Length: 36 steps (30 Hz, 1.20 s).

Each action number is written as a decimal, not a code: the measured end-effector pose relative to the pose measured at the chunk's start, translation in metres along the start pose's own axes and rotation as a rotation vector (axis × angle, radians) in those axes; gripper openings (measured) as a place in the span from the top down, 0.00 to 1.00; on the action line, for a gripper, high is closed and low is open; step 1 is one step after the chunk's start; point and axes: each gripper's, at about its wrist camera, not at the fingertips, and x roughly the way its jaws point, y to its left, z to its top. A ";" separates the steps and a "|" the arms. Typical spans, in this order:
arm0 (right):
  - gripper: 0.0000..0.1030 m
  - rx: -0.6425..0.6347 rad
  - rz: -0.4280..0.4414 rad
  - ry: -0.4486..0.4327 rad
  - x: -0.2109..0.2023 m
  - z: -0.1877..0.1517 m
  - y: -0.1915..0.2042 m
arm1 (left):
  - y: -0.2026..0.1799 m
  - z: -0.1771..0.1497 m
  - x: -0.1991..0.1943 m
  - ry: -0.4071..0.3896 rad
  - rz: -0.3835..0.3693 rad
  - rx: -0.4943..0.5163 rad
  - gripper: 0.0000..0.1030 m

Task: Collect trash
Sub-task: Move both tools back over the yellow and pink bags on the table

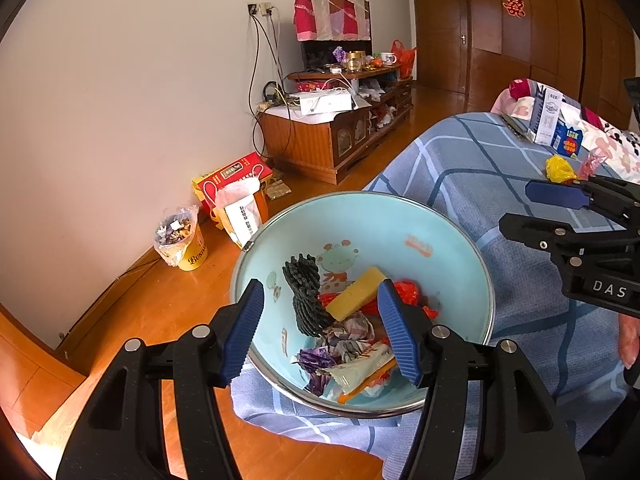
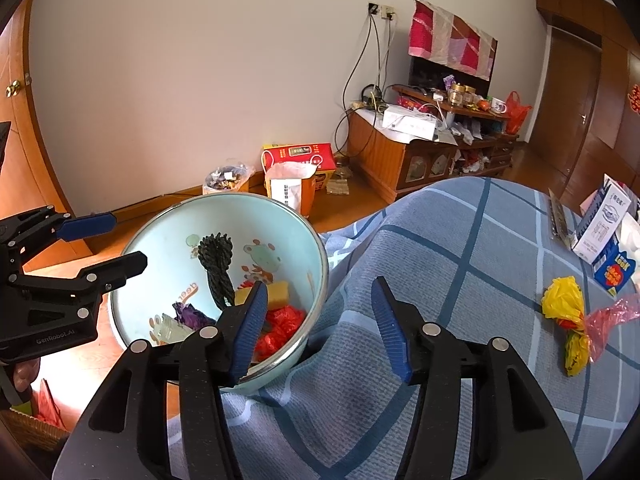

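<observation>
Bowl mostly filled, a few scraps left on the bed.

I've got the blue checked bedspread [image 2: 460,280] under everything; the enamel bowl [image 1: 452,236] at its edge already holds black cord, a yellow block, red plastic and wrappers. Left to grab, I judge: yellow bag [image 2: 562,304] and pink bag [image 2: 612,316], maybe the cartons (trash or not, can't tell). Left gripper [image 1: 320,330] spread over the bowl, empty; right gripper [image 2: 318,330] opening, nothing between its fingers.

"DAS" on right hand-held gripper [image 1: 532,216]
</observation>
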 end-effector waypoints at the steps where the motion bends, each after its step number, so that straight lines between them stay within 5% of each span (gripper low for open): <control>1: 0.47 0.002 -0.003 0.001 -0.001 -0.001 -0.002 | -0.001 0.000 0.001 0.003 -0.002 0.001 0.43; 6: 0.44 0.021 -0.035 0.002 -0.007 -0.007 -0.016 | -0.011 -0.005 0.006 0.021 -0.009 0.022 0.38; 9: 0.43 0.047 -0.071 -0.001 -0.016 -0.013 -0.036 | -0.020 -0.007 0.009 0.030 -0.014 0.031 0.27; 24: 0.31 0.311 -0.393 -0.004 -0.054 -0.033 -0.197 | -0.061 0.020 0.023 0.001 -0.021 0.066 0.27; 36: 0.31 0.341 -0.451 0.124 -0.049 -0.062 -0.249 | -0.079 0.028 0.033 -0.001 -0.029 0.085 0.26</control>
